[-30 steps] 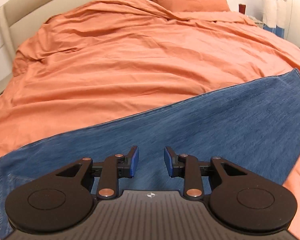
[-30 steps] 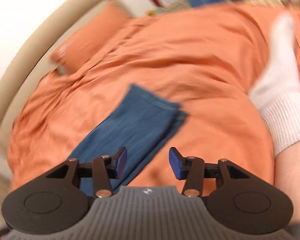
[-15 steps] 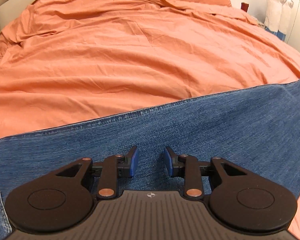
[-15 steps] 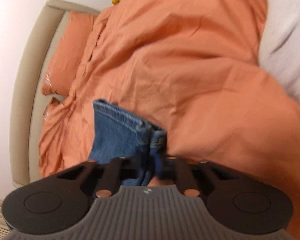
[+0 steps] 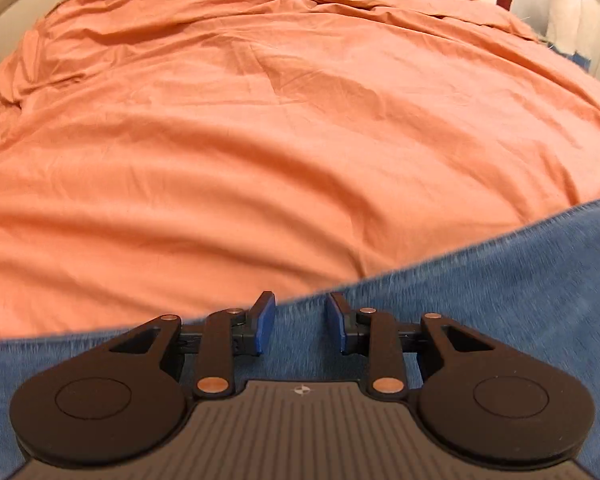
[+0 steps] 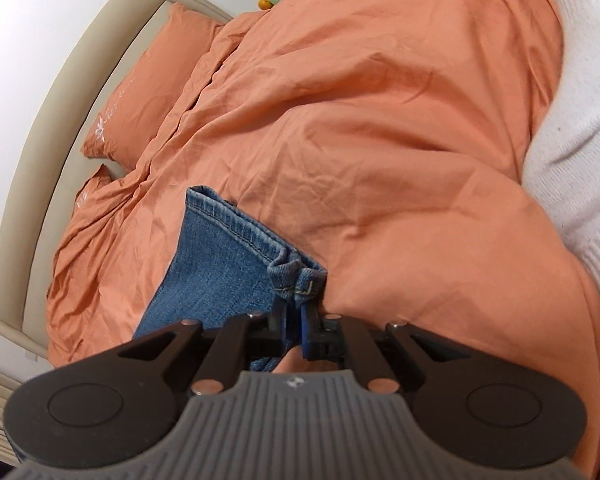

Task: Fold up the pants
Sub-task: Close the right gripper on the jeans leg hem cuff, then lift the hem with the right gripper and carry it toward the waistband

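Blue jeans (image 5: 500, 300) lie flat across an orange duvet. In the left wrist view my left gripper (image 5: 300, 308) hovers low over the denim just inside its far long edge, open, with a gap between its blue pads and nothing pinched. In the right wrist view the leg end of the jeans (image 6: 220, 264) runs away from the camera. My right gripper (image 6: 294, 316) is shut on the bunched hem corner (image 6: 296, 276), and the pads are mostly hidden by the denim.
The orange duvet (image 5: 280, 140) covers the whole bed. An orange pillow (image 6: 140, 100) and a beige headboard (image 6: 60, 112) lie at the far end. A white plush toy (image 5: 568, 0) stands beside the bed. A person's white knit garment (image 6: 572, 152) fills the right edge.
The left gripper slid across the jeans toward their far edge and sank lower. The right gripper came down onto the hem corner and shut on it, and has kept still since.
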Demonstrator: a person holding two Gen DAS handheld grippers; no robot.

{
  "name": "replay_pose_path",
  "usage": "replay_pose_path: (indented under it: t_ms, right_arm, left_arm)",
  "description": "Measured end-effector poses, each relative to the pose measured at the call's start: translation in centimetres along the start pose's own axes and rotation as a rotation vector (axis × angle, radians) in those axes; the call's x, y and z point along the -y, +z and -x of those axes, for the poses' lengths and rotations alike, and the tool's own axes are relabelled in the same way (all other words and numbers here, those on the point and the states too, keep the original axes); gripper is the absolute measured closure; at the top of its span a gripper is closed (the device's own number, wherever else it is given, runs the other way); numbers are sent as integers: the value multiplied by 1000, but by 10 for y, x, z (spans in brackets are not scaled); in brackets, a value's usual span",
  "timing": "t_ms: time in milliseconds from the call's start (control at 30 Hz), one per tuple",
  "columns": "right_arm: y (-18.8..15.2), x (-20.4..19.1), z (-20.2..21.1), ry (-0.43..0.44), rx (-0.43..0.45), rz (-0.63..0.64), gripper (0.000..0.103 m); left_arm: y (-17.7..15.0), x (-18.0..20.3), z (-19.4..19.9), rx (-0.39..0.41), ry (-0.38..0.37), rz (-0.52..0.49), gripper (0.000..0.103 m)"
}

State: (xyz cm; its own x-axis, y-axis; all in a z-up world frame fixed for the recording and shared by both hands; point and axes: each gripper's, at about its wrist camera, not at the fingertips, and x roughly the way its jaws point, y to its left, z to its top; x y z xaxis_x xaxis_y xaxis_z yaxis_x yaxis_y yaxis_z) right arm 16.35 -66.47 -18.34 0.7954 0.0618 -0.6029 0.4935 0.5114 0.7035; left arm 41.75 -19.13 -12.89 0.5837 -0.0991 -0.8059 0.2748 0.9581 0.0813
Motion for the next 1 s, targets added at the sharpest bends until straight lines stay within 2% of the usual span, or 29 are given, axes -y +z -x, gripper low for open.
replay_pose_path:
  t_ms: [100,167,233,300,400,533,667,700,833,1000]
  right_arm:
    - [1,0,-2,-4,1,12,103]
    - [1,0,0,-2,3,12,103]
    - [1,1,1,4,5,9,103]
    - [1,1,1,7,10,5,103]
    - [0,-1,3,2,14,17,103]
    - [-1,-2,4,2,20,31,103]
    - [0,-3,2,3,21,45,103]
    - [-1,-3,2,1,22,48,103]
    - [-1,-4,2,2,24,54,103]
    - [-2,-6,2,-4,32,67,103]
  left_arm:
    - [6,5,11,43,2,15,71]
    - [8,12,25,69,-46,1,71]
    - [6,28,37,71,-97,-59,71]
    - [3,46,40,68,-117,-127,72]
    - [-1,68,32,62,-92,-201,72]
    - [-2,83,8,46,-17,-251,72]
    - [6,87,3,54,21,-232,71]
    - [7,88,5,55,25,-231,74]
    - [-1,93,26,70,-16,-248,75]
    - [-43,105,52,26,-72,-301,77]
